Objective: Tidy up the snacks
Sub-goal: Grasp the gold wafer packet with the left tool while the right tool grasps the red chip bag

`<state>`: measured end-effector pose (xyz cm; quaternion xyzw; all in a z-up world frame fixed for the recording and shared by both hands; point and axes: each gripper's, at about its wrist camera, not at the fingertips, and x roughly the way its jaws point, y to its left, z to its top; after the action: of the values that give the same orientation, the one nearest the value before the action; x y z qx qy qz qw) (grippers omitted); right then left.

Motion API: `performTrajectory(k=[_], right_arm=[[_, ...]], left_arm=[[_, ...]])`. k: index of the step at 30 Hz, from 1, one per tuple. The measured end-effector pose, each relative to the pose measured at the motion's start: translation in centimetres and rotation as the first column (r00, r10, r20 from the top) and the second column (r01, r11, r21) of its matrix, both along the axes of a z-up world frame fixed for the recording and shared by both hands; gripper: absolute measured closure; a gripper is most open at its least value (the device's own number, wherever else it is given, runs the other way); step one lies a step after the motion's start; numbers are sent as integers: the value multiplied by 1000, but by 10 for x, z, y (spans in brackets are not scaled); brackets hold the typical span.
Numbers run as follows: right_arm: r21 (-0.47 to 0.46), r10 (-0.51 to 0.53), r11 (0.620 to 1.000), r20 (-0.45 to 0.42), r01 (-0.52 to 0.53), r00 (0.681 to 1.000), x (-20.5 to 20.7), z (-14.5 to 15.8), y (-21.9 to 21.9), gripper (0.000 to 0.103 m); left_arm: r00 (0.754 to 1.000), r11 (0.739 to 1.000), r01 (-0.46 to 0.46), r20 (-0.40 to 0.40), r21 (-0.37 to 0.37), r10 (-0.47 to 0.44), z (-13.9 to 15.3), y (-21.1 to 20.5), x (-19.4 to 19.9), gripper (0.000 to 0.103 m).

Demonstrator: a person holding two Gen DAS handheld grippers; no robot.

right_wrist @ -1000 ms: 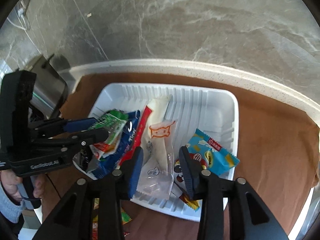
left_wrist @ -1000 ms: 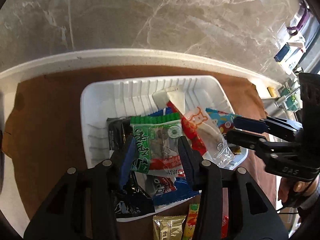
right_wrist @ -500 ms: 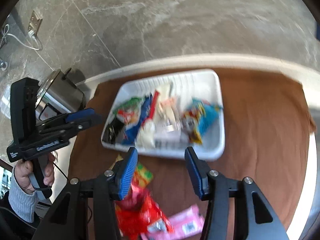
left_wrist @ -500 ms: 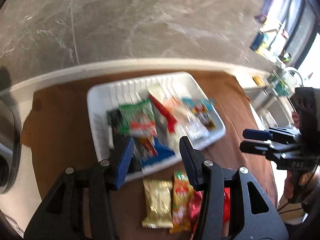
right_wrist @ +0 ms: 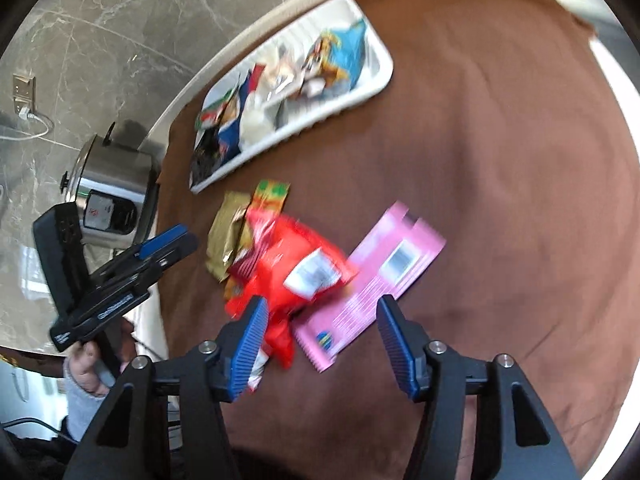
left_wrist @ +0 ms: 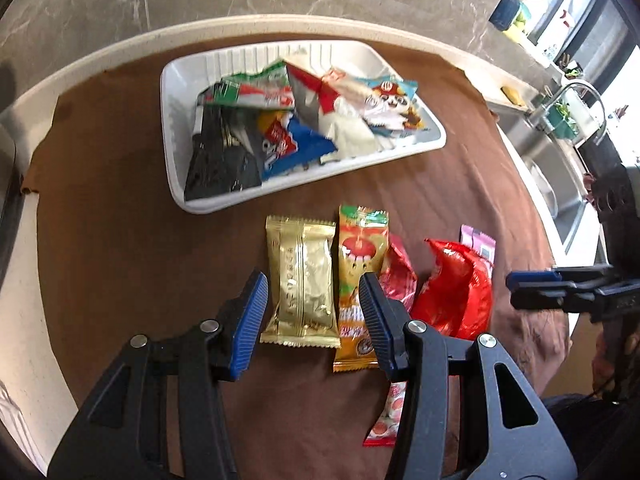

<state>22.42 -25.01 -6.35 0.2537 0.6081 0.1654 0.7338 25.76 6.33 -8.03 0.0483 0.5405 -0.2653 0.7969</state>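
Both grippers parted and empty, left gripper (left_wrist: 310,312) over the gold packet (left_wrist: 303,281) and right gripper (right_wrist: 320,340) over the red bag (right_wrist: 296,264) and pink packet (right_wrist: 376,280), all nearside of the white tray (left_wrist: 176,176); risk of pinching overlapping neighbours together.

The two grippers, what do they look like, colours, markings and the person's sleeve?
Both the left gripper and the right gripper have black angular frames, silver pivot bolts and ribbed blue finger pads. The left one's body bears white lettering, too blurred to read. The left hand shows a grey sleeve cuff.
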Motion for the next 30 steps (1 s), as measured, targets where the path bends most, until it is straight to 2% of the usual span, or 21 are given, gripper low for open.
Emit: performTrajectory(k=[4, 9, 15, 21, 26, 30], right_arm=[[48, 3, 999, -21, -2, 1000, 0, -4, 19, 40], [63, -12, 998, -51, 15, 999, 7, -13, 35, 40], [40, -53, 998, -81, 56, 995, 15, -21, 38, 40], [-10, -53, 999, -80, 52, 995, 25, -23, 46, 40], [-49, -23, 999, -80, 19, 997, 33, -28, 54, 50], [-58, 4, 998, -75, -9, 997, 35, -32, 59, 64]], left_arm=[[1000, 1000, 10, -10, 8, -10, -8, -1, 4, 57], [999, 999, 31, -16, 23, -31, -15, -5, 8, 57], [998, 997, 57, -22, 54, -56, -27, -10, 13, 57], [997, 995, 69, -40, 67, -66, -38, -13, 19, 57], [996, 992, 86, -38, 87, -83, -43, -17, 21, 57], [994, 990, 104, -30, 91, -101, -44, -20, 20, 58]])
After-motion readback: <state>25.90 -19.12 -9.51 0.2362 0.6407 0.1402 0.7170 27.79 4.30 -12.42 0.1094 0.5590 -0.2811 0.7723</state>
